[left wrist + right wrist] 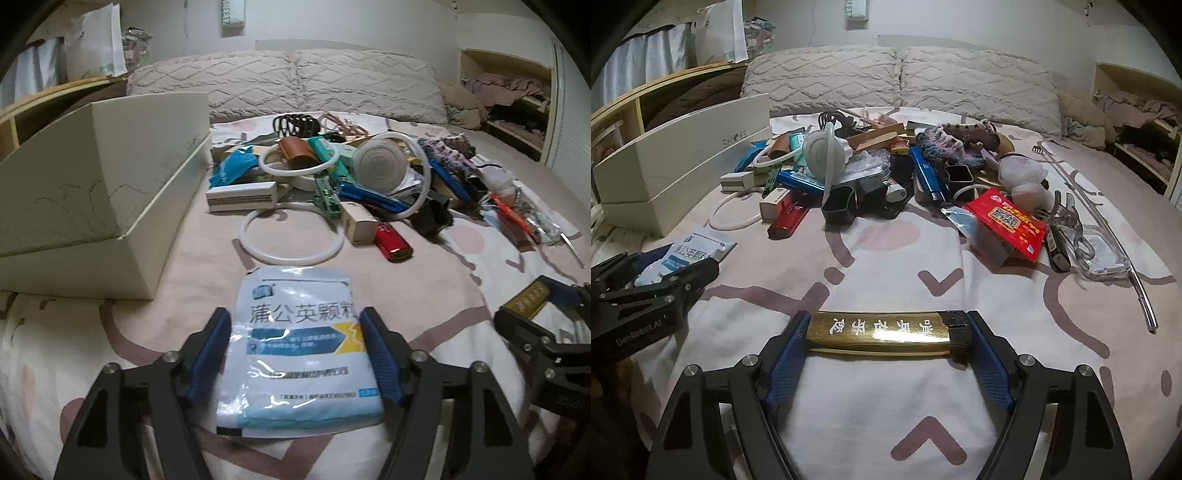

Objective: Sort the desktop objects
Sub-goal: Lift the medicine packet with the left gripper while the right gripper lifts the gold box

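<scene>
Both pickups look made, so the step in hand is carrying to the white box (110,177). The left tool (295,354) is clenched on a white-and-blue sachet (295,354) printed "蒲公英颗粒", in front of the box's near corner, over the bed (886,266). The right tool (886,332) grips a gold lighter (886,332) by its ends, further right of the box; its white characters read upside down. Next, each likely needs lifting over the box wall before release.
</scene>
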Motion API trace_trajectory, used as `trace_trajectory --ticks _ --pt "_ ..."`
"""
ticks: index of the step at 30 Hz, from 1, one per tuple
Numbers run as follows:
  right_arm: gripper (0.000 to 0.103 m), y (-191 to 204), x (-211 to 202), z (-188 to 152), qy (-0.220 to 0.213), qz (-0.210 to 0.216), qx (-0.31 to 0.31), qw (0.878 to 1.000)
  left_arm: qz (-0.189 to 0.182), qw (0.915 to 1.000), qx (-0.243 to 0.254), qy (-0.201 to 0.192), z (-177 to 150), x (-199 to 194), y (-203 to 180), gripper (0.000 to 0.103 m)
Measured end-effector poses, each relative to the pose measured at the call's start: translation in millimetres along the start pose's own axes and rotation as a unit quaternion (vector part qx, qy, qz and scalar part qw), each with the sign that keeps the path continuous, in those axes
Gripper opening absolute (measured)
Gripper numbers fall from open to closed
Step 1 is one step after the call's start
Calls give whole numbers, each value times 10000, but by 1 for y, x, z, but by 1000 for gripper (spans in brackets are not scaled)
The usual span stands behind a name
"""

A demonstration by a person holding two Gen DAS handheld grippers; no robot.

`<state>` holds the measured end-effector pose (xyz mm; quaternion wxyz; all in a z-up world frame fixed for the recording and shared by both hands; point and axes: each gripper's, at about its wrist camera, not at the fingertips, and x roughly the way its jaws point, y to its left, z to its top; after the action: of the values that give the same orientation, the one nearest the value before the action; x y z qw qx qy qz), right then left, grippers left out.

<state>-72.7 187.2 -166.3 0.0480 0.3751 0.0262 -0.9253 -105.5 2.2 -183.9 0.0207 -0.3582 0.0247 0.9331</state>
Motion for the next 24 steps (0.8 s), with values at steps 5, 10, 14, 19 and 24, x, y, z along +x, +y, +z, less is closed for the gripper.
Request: trace_trajectory --ticks 5,10,14,19,24 --pt "82 3 -1 -3 -93 -140 54 9998 -53 10000 -77 29 -1 0 3 76" --pt "82 5 -1 -4 -161 -250 110 9995 -208 9995 -221 70 -2 -1 6 71" --pt "82 6 -2 -5 -213 -295 103 9993 -262 9993 -249 64 -1 0 6 64" --pt "82 7 -3 -7 -308 -314 165 9989 -290 9990 -330 12 0 -3 8 62" --pt "82 4 -5 -7 -319 -253 260 9988 -378 9982 -459 -25 2 -5 11 62"
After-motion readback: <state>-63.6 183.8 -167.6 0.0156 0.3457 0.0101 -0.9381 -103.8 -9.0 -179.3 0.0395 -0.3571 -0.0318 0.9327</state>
